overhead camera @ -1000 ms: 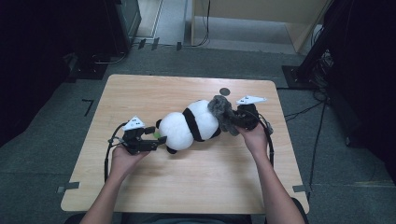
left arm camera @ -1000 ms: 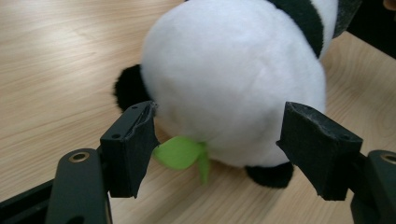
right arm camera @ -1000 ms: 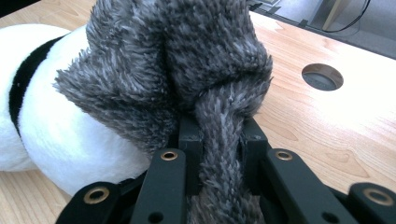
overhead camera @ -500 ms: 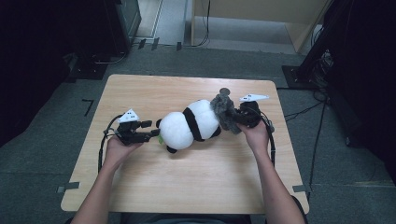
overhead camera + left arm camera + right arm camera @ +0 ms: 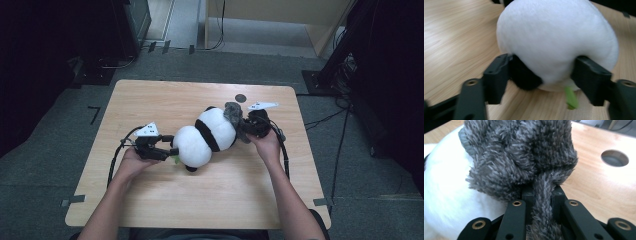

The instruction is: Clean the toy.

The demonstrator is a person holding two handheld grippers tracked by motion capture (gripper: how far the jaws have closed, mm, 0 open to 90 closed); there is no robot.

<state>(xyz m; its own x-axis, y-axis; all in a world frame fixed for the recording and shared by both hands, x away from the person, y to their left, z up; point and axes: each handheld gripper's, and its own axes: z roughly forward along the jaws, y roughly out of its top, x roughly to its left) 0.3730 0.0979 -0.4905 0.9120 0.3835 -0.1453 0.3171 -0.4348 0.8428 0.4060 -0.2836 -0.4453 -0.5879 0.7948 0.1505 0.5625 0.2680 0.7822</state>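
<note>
A white and black plush panda (image 5: 207, 137) lies on its side in the middle of the wooden table (image 5: 150, 100). My left gripper (image 5: 170, 150) is at its rounded left end. In the left gripper view the black jaws stand on either side of the white plush (image 5: 556, 42); they have just been opening, and the left gripper (image 5: 544, 67) is open. A green tag (image 5: 571, 98) hangs under the plush. At the panda's right end, my right gripper (image 5: 543, 192) is shut on a strip of a grey fuzzy piece (image 5: 524, 152).
A round hole (image 5: 241, 98) is in the tabletop just behind the right gripper (image 5: 247, 127). Bare wood runs in front of and behind the panda. Dark stands and cables surround the table on the floor.
Half a second ago the left gripper was a little left of the panda; it has since moved right, so its jaws now flank the plush's end. The right hand has kept still.
</note>
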